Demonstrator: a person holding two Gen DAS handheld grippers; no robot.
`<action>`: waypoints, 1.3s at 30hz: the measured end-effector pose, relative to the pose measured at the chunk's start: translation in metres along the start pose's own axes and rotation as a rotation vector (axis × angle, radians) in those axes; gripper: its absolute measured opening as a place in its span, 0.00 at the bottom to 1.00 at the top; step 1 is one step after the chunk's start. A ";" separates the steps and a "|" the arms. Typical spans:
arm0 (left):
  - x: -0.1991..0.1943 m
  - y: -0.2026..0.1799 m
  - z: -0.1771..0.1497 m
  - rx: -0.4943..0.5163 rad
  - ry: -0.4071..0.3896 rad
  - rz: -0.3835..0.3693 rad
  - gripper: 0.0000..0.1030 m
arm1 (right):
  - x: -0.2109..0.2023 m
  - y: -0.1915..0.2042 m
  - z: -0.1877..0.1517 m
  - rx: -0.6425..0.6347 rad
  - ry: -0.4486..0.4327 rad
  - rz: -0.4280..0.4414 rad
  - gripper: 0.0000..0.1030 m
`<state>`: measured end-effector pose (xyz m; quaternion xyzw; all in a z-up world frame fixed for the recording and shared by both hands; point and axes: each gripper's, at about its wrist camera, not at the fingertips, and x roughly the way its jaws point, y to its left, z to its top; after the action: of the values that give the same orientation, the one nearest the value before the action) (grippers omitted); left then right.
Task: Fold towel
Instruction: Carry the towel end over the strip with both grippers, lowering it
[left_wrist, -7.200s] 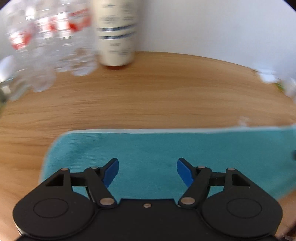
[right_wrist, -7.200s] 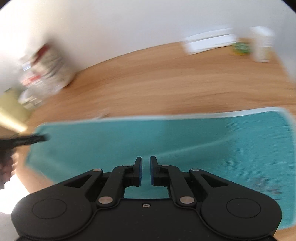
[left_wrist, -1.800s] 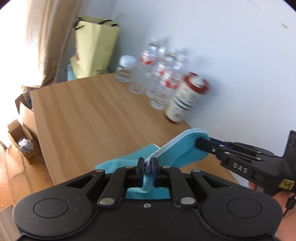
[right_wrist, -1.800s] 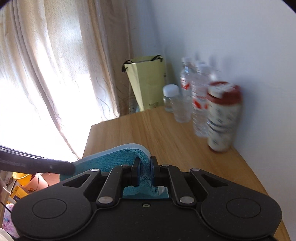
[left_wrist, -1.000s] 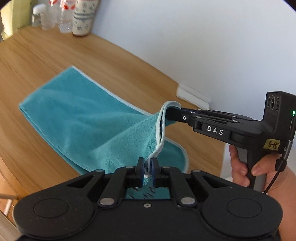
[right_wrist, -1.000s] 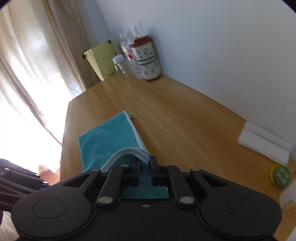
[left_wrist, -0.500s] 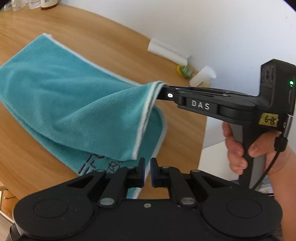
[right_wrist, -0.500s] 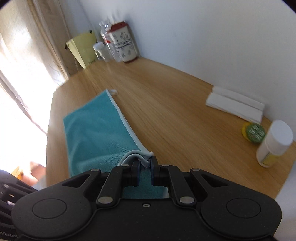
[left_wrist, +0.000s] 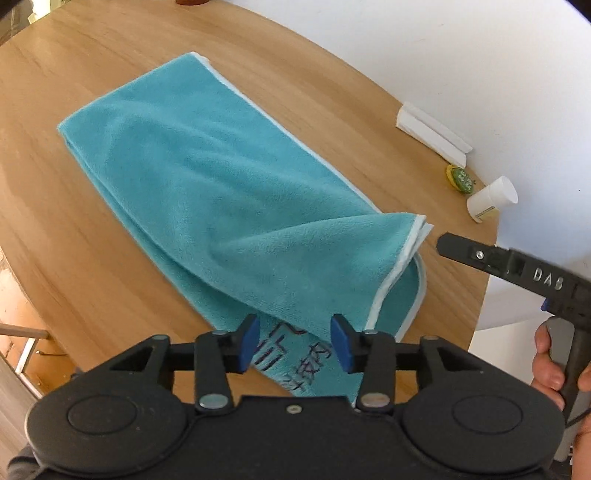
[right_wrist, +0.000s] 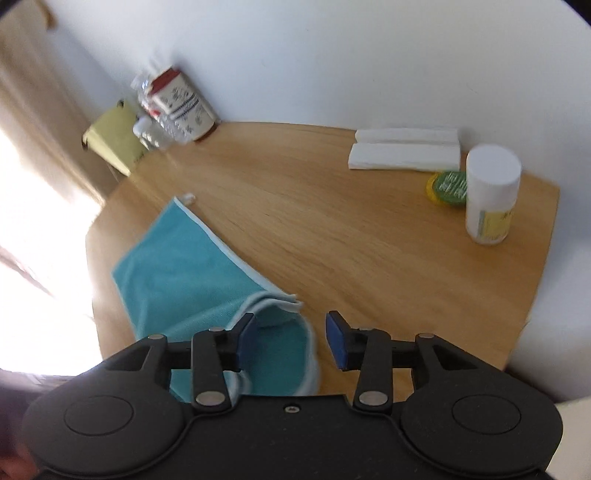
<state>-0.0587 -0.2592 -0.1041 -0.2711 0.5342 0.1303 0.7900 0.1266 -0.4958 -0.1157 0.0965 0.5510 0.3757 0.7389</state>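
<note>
Towel (left_wrist: 207, 177) doubled over on the worktop (left_wrist: 74, 258).
Left tool (left_wrist: 294, 341) and right tool (right_wrist: 290, 338) gape wide and empty, so the fold lies free.

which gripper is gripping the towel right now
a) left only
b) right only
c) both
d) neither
d: the left gripper and the right gripper both have their jaws spread apart, and the towel lies loose on the table, clamped by nothing.
</note>
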 end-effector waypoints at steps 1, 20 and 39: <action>0.002 -0.004 -0.002 0.013 -0.004 0.002 0.51 | 0.004 0.003 0.002 0.016 0.008 -0.020 0.45; 0.022 -0.018 -0.011 0.003 0.072 0.060 0.64 | 0.038 0.014 0.023 0.104 0.137 -0.058 0.34; 0.018 -0.030 -0.010 0.124 0.062 0.043 0.03 | 0.013 0.037 0.019 -0.043 0.094 -0.080 0.12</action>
<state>-0.0442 -0.2910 -0.1143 -0.2141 0.5713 0.1055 0.7852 0.1280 -0.4560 -0.0975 0.0410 0.5803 0.3619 0.7284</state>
